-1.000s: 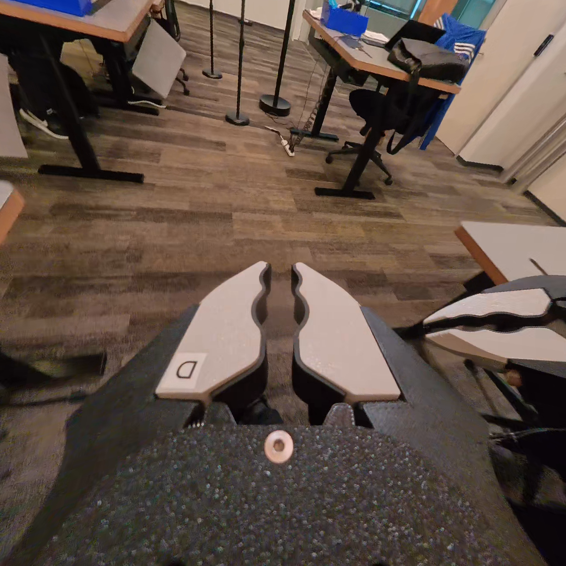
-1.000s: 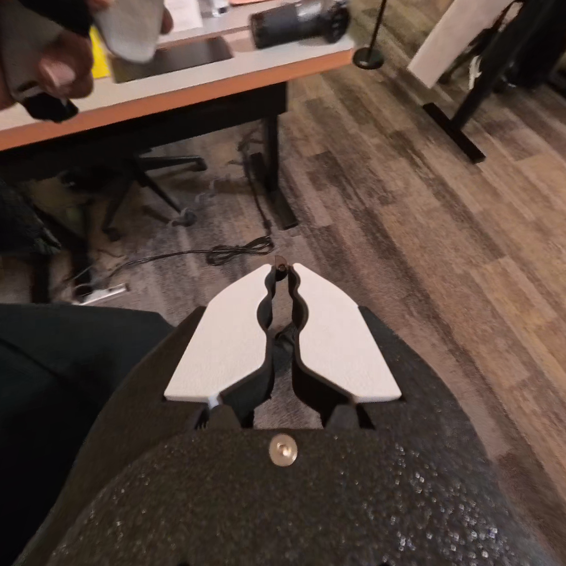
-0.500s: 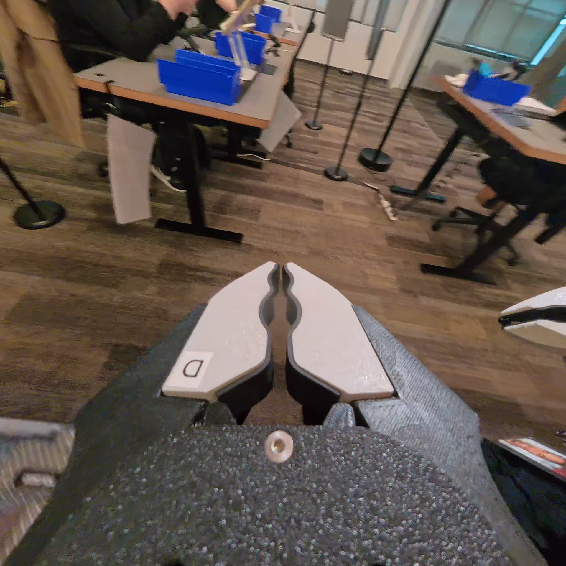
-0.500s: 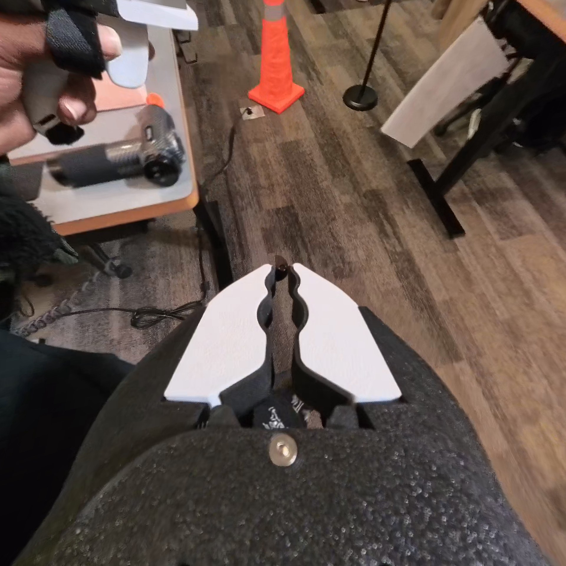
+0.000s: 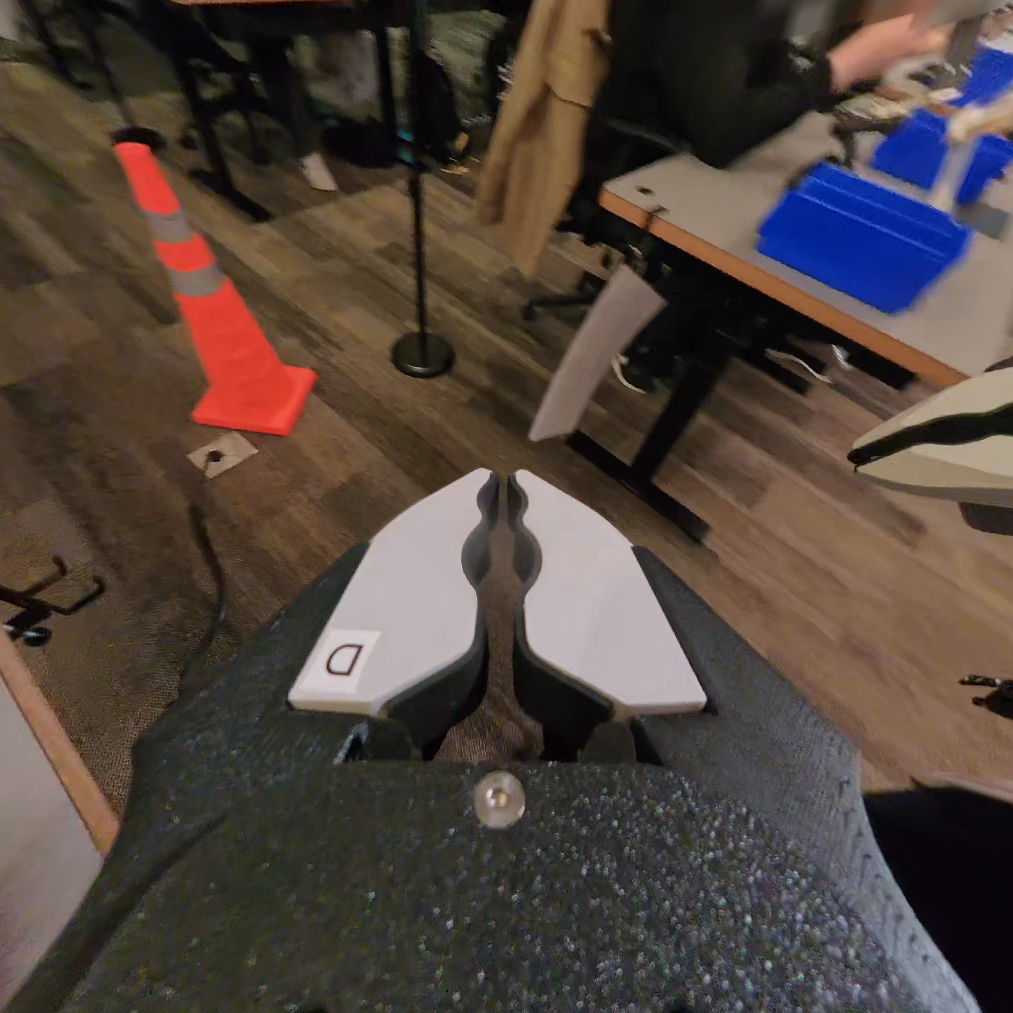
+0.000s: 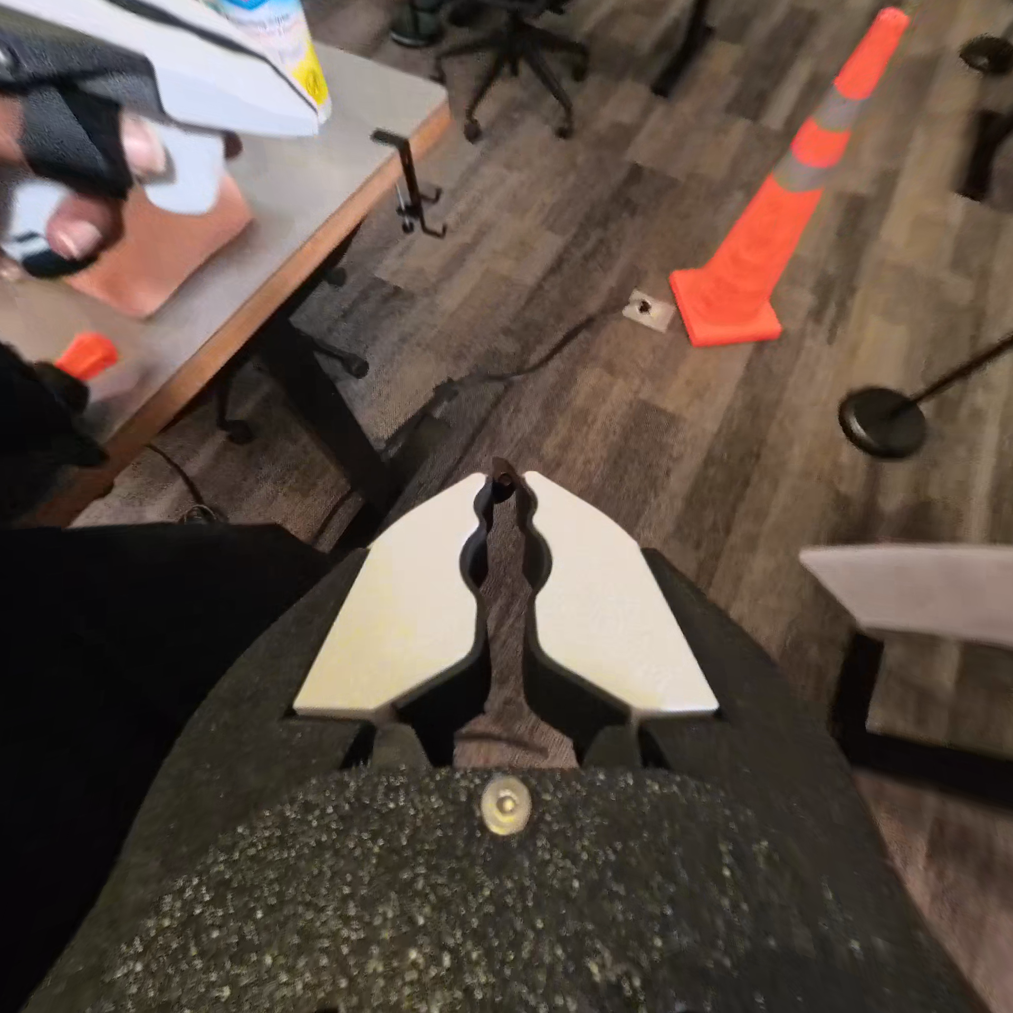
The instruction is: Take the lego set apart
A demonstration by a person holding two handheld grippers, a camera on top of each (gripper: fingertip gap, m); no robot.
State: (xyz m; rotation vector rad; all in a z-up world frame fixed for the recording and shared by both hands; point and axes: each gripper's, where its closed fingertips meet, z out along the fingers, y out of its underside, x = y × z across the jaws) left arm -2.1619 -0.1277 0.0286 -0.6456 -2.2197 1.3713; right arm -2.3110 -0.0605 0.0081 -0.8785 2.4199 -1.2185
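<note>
My left gripper [image 5: 503, 476] hangs over the wooden floor with its white fingers closed tip to tip and nothing between them. My right gripper [image 6: 504, 481] is shut on a small dark brown lego piece [image 6: 501, 472] that pokes out at the very fingertips. It is also held in the air above the floor. The right gripper's white fingers show at the right edge of the left wrist view [image 5: 932, 438]. The left gripper and the hand holding it show at the top left of the right wrist view [image 6: 219, 82]. No other lego parts are in view.
An orange traffic cone [image 5: 219, 307] [image 6: 767, 219] stands on the floor beside a black stand base [image 5: 422, 353]. A table with blue bins [image 5: 855, 246] and a seated person are at the right. Another table edge [image 6: 329, 181] is at the left, with a cable on the floor. The tips of one gripper are about 15 cm away from the tips of the other.
The left fingers closed from a small gap to shut on air. Both views swung across the room, bringing the cone into sight. The right gripper kept its hold on the brown piece.
</note>
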